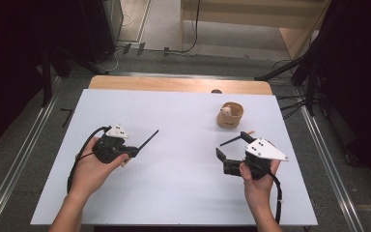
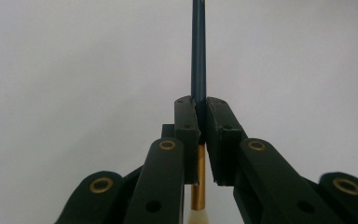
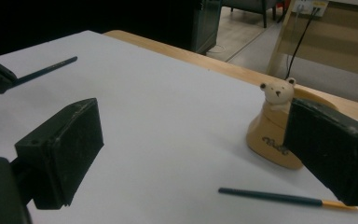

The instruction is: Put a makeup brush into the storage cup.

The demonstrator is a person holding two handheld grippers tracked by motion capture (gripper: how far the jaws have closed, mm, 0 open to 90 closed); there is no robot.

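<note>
While our left tool [image 1: 136,151] squeezes a dark brush [image 2: 198,56] above the white surface [image 1: 183,183], our right tool [image 1: 229,150] is wide open near another brush [image 3: 279,198] beside the bear cup [image 3: 272,128].

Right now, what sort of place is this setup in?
Probably a lab or studio recording bay: a white-topped table flanked by metal floor rails, dark curtains at both sides, and cables trailing over the floor behind.

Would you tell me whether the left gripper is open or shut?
Shut: the left gripper clamps the dark pencil between its jaws.
</note>
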